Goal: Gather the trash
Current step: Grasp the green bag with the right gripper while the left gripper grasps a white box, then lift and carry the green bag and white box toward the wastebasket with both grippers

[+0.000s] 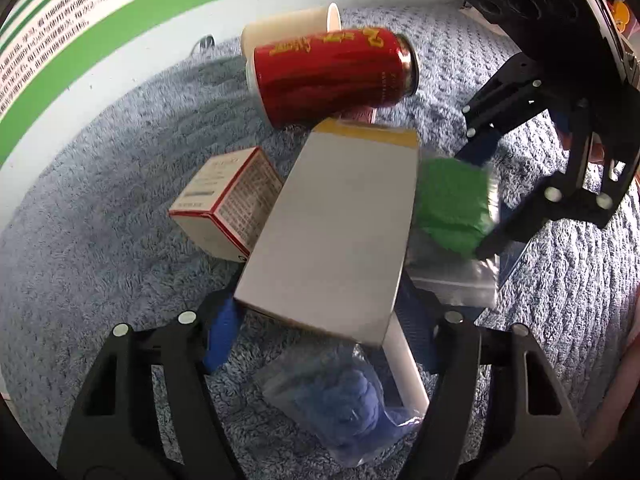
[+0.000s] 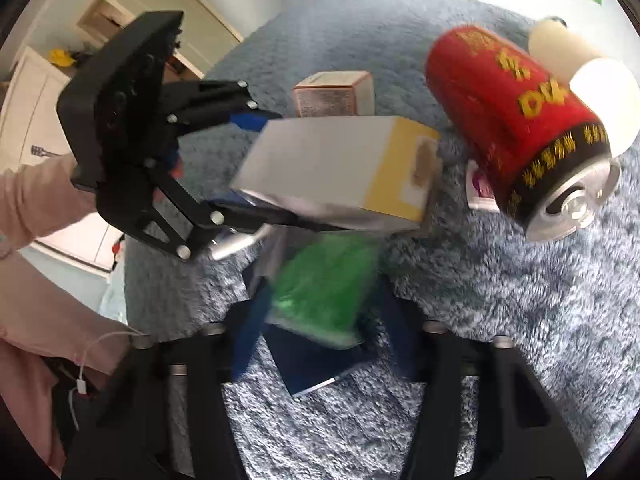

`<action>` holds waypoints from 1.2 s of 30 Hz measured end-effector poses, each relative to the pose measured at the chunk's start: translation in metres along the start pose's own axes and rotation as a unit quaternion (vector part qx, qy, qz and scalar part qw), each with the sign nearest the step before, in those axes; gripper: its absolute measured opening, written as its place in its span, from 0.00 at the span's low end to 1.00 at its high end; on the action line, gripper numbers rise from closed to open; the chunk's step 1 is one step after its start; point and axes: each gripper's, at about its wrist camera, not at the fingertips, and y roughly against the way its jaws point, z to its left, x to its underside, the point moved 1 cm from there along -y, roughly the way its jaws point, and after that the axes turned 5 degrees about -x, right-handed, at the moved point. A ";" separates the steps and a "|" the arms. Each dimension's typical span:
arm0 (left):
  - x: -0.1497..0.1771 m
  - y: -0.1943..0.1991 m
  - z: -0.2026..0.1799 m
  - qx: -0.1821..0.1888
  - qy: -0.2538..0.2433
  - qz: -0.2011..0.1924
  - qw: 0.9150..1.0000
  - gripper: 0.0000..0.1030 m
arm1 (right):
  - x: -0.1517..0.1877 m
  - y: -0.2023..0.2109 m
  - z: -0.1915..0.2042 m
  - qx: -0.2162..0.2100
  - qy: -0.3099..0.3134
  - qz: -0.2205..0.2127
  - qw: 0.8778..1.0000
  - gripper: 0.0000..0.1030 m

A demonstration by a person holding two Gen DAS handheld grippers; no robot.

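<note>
A grey box with a yellow end [image 1: 332, 232] sits tilted between the blue pads of my left gripper [image 1: 320, 320], which press on its near corners. From the right wrist view that left gripper [image 2: 264, 168] clamps the same box [image 2: 340, 168] from the left. My right gripper [image 2: 322, 320] is shut on a green packet in a clear bag [image 2: 324, 292]. In the left wrist view the right gripper [image 1: 474, 200] straddles that packet [image 1: 452, 204] beside the box. A red can [image 1: 332, 76] lies on its side against a white paper cup [image 1: 288, 28].
Everything lies on a fluffy blue-grey rug [image 1: 100, 260]. A small red-edged carton [image 1: 228, 204], a blue bundle in a clear bag [image 1: 340, 400], a white tube [image 1: 404, 364], a dark blue booklet [image 2: 316, 364] and a pink sachet [image 2: 482, 192] lie around. A wall with a green stripe [image 1: 120, 20] stands behind.
</note>
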 end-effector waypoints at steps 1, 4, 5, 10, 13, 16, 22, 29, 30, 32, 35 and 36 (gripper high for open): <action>0.000 0.002 -0.001 0.000 -0.001 -0.005 1.000 0.62 | -0.002 0.000 0.002 0.003 0.003 -0.003 1.000 0.38; 0.000 0.006 0.001 0.007 0.012 -0.016 1.000 0.62 | -0.004 0.007 0.011 0.001 0.013 -0.021 1.000 0.26; 0.000 0.009 0.003 0.008 0.019 -0.020 1.000 0.62 | -0.004 0.011 0.013 0.001 0.016 -0.025 1.000 0.25; -0.002 0.027 0.005 0.000 0.031 -0.035 0.999 0.62 | -0.002 0.022 0.025 -0.006 0.027 -0.040 0.999 0.16; -0.002 0.038 0.003 -0.008 0.027 -0.038 0.999 0.62 | 0.001 0.032 0.024 -0.005 0.032 -0.040 0.999 0.16; 0.005 0.058 -0.002 -0.024 0.030 -0.044 0.998 0.62 | -0.001 0.042 0.030 -0.006 0.038 -0.046 0.998 0.16; 0.018 0.087 -0.006 -0.045 0.045 -0.048 0.997 0.62 | 0.003 0.063 0.055 0.001 0.065 -0.044 0.997 0.16; 0.048 0.121 -0.026 -0.088 0.076 -0.036 0.993 0.62 | 0.014 0.071 0.092 -0.002 0.111 -0.044 0.993 0.16; 0.051 0.124 -0.027 -0.093 0.080 -0.036 0.992 0.62 | 0.015 0.071 0.097 -0.006 0.118 -0.045 0.992 0.16; 0.060 0.135 -0.033 -0.108 0.093 -0.036 0.989 0.62 | 0.020 0.069 0.112 -0.013 0.135 -0.043 0.990 0.16; 0.075 0.152 -0.042 -0.134 0.116 -0.037 0.983 0.62 | 0.024 0.067 0.132 -0.024 0.163 -0.035 0.986 0.16; 0.082 0.158 -0.046 -0.143 0.124 -0.035 0.981 0.62 | 0.025 0.066 0.138 -0.025 0.171 -0.034 0.984 0.16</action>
